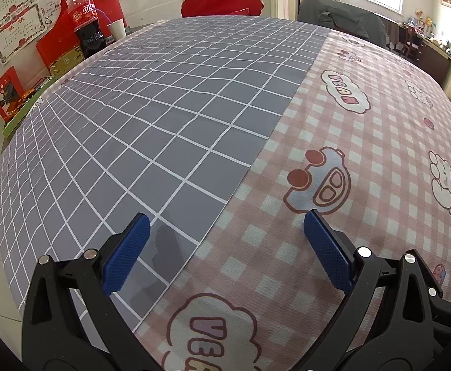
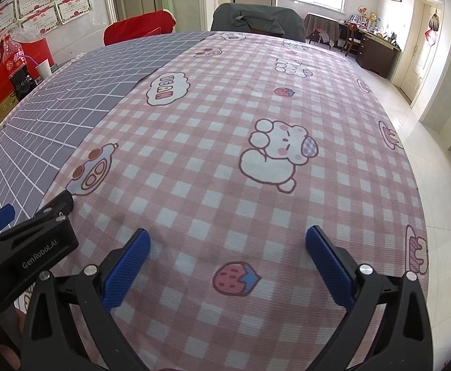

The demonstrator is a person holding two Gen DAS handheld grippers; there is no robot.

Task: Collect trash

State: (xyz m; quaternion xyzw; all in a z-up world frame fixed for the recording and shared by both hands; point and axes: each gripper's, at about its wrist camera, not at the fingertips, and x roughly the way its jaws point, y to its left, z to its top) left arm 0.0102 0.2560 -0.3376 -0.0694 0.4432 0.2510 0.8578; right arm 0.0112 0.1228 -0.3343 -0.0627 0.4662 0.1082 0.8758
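My left gripper (image 1: 225,225) is open and empty, low over the seam where the grey grid cloth (image 1: 163,108) meets the pink checked cloth (image 1: 364,160). My right gripper (image 2: 228,247) is open and empty over the pink checked cloth (image 2: 225,154). The left gripper's body (image 2: 27,247) shows at the left edge of the right wrist view, close beside the right one. A cola bottle (image 1: 86,24) and a white paper cup (image 1: 117,27) stand at the table's far left edge. I see no loose trash on the cloths.
Red boxes (image 1: 58,40) and small items sit along the left wall by the bottle. A red-covered chair (image 1: 222,3) and a grey-covered chair (image 1: 342,20) stand at the far side. A desk (image 2: 376,46) and a door (image 2: 423,49) are at the right.
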